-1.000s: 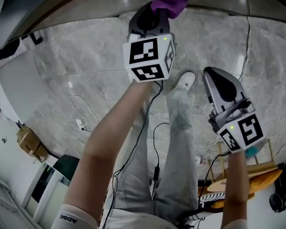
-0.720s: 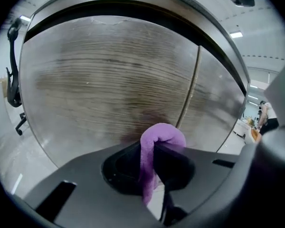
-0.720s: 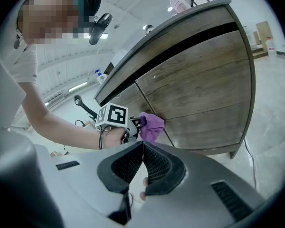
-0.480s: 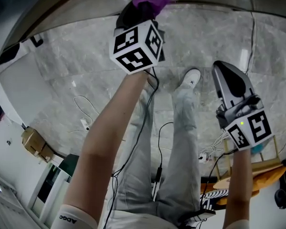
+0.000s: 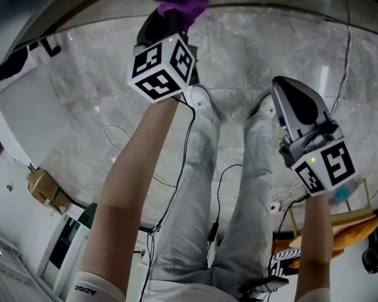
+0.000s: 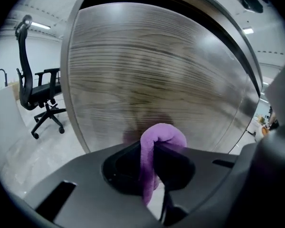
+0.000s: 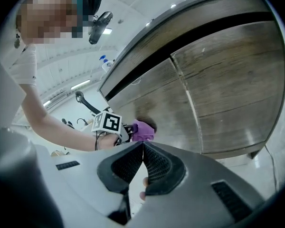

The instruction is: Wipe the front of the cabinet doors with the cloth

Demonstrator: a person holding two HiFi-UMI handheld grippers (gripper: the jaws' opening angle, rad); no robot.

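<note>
My left gripper (image 5: 171, 8) is shut on a purple cloth (image 5: 178, 0), pressing it against the wood-grain cabinet door (image 6: 152, 75). In the left gripper view the cloth (image 6: 156, 144) sticks up folded between the jaws, right at the door's face. The right gripper view shows the cloth (image 7: 142, 129) and the left gripper against the left door (image 7: 152, 103), with a second door (image 7: 232, 84) to the right. My right gripper (image 5: 282, 87) hangs lower right, away from the cabinet; its jaws (image 7: 143, 148) are closed with nothing between them.
A black office chair (image 6: 35, 94) stands left of the cabinet. Cables (image 5: 113, 137) lie on the marble floor (image 5: 82, 106). A cardboard box (image 5: 44, 190) sits at the left and a wooden stand (image 5: 327, 231) at lower right. The person's legs (image 5: 208, 187) are below.
My left gripper with the cloth has slid to the left along the door. The person's legs have shifted, and the right gripper has stayed near its place.
</note>
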